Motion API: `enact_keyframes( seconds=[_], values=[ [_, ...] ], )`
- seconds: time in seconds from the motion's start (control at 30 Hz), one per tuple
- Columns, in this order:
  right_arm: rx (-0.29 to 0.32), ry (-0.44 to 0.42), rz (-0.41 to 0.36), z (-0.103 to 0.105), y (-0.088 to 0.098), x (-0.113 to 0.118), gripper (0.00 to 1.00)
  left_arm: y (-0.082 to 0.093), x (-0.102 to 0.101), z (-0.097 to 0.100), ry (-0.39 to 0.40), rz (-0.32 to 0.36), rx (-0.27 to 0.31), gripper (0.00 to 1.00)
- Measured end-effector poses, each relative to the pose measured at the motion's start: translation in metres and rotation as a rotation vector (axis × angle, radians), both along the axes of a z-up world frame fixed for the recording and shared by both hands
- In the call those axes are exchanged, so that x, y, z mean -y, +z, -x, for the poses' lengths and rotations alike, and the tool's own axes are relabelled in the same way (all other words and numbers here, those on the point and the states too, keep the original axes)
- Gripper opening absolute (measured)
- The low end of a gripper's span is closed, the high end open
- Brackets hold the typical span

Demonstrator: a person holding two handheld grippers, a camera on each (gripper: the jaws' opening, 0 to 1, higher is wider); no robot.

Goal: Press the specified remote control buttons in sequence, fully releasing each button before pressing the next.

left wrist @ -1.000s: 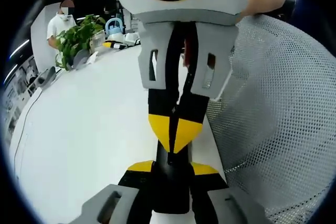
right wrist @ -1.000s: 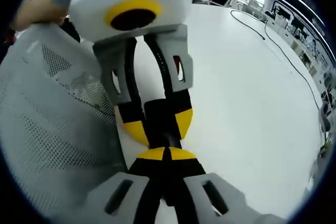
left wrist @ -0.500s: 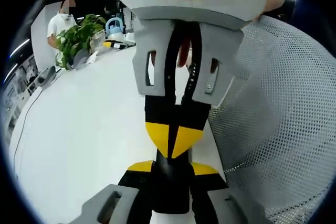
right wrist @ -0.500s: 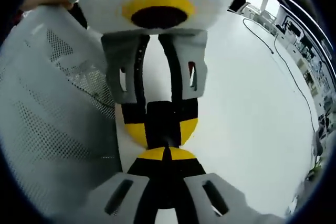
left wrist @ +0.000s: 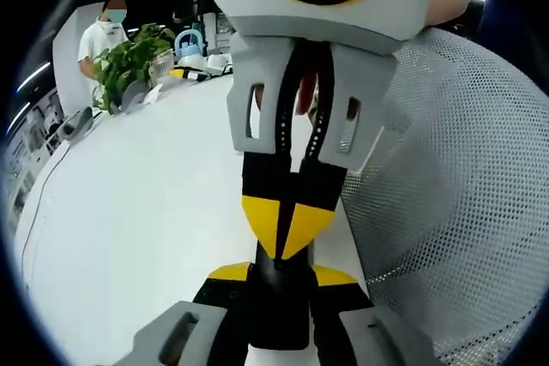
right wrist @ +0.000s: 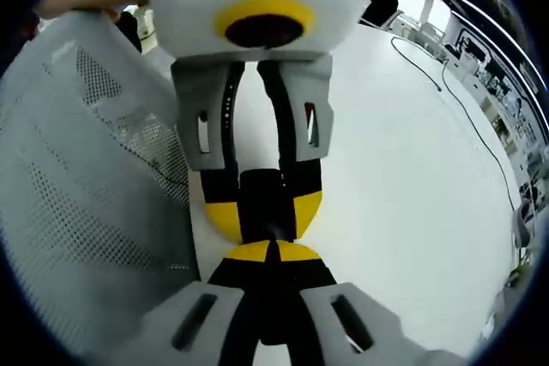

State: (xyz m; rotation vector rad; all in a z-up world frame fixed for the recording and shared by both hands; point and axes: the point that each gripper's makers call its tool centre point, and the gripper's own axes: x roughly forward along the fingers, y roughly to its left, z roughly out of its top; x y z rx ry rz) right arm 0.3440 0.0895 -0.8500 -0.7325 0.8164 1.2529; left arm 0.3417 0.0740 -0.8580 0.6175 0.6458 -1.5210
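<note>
Your left gripper [left wrist: 280,273] has its jaws clamped on the remote [left wrist: 279,306], one yellow pad on each long edge. The remote is a slim black bar held in the air just beside the mesh chair [left wrist: 455,212], over the table [left wrist: 146,212] edge that runs along the chair. Your right gripper [right wrist: 273,250] faces it with jaws together, their yellow tips forming a single point at the remote's near end. You cannot tell from here whether that point is touching a button or hanging just off it, since the buttons themselves are hidden.

Judge the remote as light, stiff and smooth-shelled. It will likely pivot or slide in the pads if you push hard off-centre, so hold it by the edges as you do now and keep the pads off the button face. Press straight down onto the face with the closed tip, lightly. The keys should give under little force, and a full lift clear between presses is what the task wants.

The chair is the nearest obstacle: its mesh back sits close beside both grippers, and a sideways swing could snag it. The table on the far side of the remote from the chair is bare and white. A plant [left wrist: 129,57] and a person [left wrist: 99,36] are well away from the chair at the far end, and a cable [right wrist: 446,83] trails across the far tabletop.
</note>
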Motion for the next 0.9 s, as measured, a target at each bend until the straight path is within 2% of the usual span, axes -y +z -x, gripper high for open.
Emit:
enact_keyframes(
  seconds=[0.2, 0.37, 0.5, 0.6, 0.67, 0.9],
  values=[
    [-0.001, 0.030, 0.024, -0.0014, -0.0003, -0.0034, 0.00, 0.0000, 0.0001, -0.0002, -0.002, -0.001, 0.002, 0.25],
    [-0.056, 0.015, 0.058, -0.0032, -0.0015, -0.0040, 0.00, 0.0001, 0.0000, -0.0001, -0.003, 0.000, 0.000, 0.25],
    [-0.041, 0.036, 0.071, -0.0014, -0.0021, -0.0038, 0.00, 0.0003, -0.0002, -0.0001, -0.004, 0.000, -0.002, 0.25],
    [-0.032, 0.019, 0.046, -0.0018, -0.0017, -0.0028, 0.00, 0.0001, -0.0003, 0.0000, -0.005, -0.001, 0.001, 0.25],
    [-0.056, -0.022, 0.006, -0.0022, -0.0012, -0.0028, 0.00, 0.0001, -0.0002, 0.0000, -0.006, -0.002, 0.005, 0.25],
    [-0.079, -0.033, -0.060, -0.0006, 0.0004, 0.0039, 0.00, -0.0001, -0.0006, -0.0002, -0.003, -0.005, 0.010, 0.25]
  ],
)
